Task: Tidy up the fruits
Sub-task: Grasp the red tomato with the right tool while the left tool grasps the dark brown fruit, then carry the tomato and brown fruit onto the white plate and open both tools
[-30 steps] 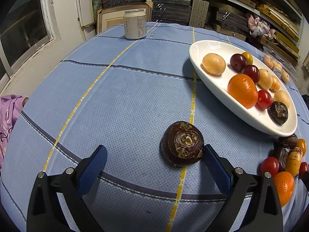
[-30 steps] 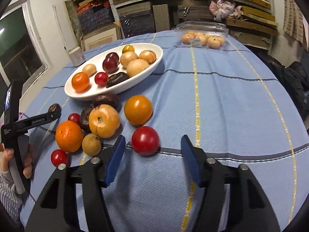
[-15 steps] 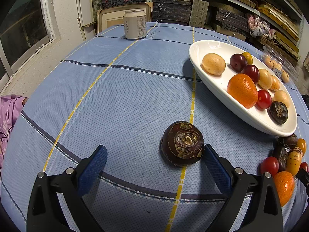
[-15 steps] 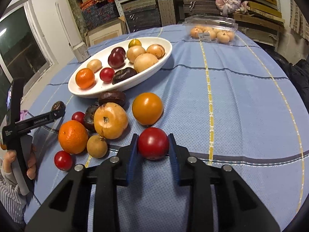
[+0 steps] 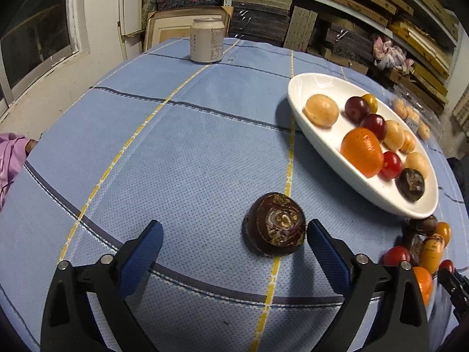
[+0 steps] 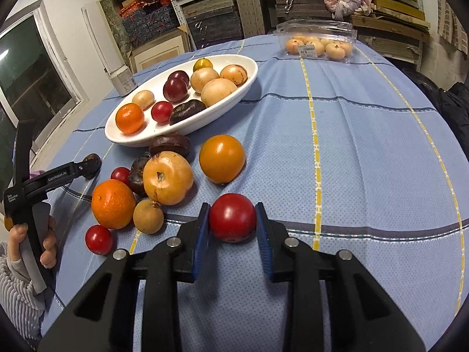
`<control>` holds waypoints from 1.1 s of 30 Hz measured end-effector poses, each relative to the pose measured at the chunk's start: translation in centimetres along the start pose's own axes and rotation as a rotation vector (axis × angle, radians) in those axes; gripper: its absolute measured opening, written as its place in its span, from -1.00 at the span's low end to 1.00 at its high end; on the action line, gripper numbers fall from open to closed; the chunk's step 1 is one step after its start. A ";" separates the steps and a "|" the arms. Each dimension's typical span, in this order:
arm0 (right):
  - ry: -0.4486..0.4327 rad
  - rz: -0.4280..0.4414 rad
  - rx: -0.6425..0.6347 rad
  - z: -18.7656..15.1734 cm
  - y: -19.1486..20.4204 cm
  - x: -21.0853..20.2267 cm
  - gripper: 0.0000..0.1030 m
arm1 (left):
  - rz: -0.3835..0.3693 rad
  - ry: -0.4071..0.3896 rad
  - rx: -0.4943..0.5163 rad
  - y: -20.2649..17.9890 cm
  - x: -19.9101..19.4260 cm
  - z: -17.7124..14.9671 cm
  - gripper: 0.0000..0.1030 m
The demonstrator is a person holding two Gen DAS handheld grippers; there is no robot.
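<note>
A dark brown water chestnut (image 5: 275,224) lies on the blue cloth between the wide jaws of my left gripper (image 5: 233,226). It sits close to the right pad and far from the left pad. These jaws are closing and neither pad presses on it. My right gripper (image 6: 232,208) is shut on a red tomato (image 6: 232,221) resting on the cloth. Left of the tomato lie several loose fruits, among them a mandarin (image 6: 112,204) and an orange persimmon (image 6: 222,158). The white oval dish (image 6: 117,138), whose rim (image 5: 307,88) also shows in the left wrist view, holds several fruits.
A pale drink can (image 5: 206,41) stands at the far edge of the table. A clear plastic box of small pale fruits (image 6: 318,44) sits at the back right. A person's hand (image 6: 47,243) holds the left gripper's handle. Shelves of stacked boxes line the wall behind.
My right gripper has closed around the red tomato, which earlier sat free between open jaws. The left gripper and the water chestnut look almost unchanged.
</note>
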State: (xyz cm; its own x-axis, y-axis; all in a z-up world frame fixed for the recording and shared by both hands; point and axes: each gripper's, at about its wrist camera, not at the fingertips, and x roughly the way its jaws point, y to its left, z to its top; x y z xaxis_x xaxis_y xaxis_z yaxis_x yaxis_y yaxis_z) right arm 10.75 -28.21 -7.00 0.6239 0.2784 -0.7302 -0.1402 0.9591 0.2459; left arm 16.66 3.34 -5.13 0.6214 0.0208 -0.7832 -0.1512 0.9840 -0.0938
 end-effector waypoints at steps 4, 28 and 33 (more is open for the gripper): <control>0.000 0.000 0.001 0.0 0.0 0.0 -0.41 | -0.013 -0.012 0.053 -1.0 -0.3 -0.3 0.53; -0.002 0.016 0.023 -0.1 -0.4 -0.1 -0.41 | -0.024 -0.048 0.121 -2.2 -1.0 -1.0 -0.18; -0.016 0.019 0.030 -0.1 -0.4 -0.5 -0.41 | 0.006 -0.117 0.148 -2.5 -2.6 -1.1 -0.18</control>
State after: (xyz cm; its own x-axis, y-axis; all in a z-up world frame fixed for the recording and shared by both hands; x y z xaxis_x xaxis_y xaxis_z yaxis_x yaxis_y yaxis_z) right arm 10.46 -28.76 -6.82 0.6339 0.2956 -0.7147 -0.1293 0.9516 0.2789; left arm 14.63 0.61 -3.53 0.7072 0.0383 -0.7059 -0.0458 0.9989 0.0084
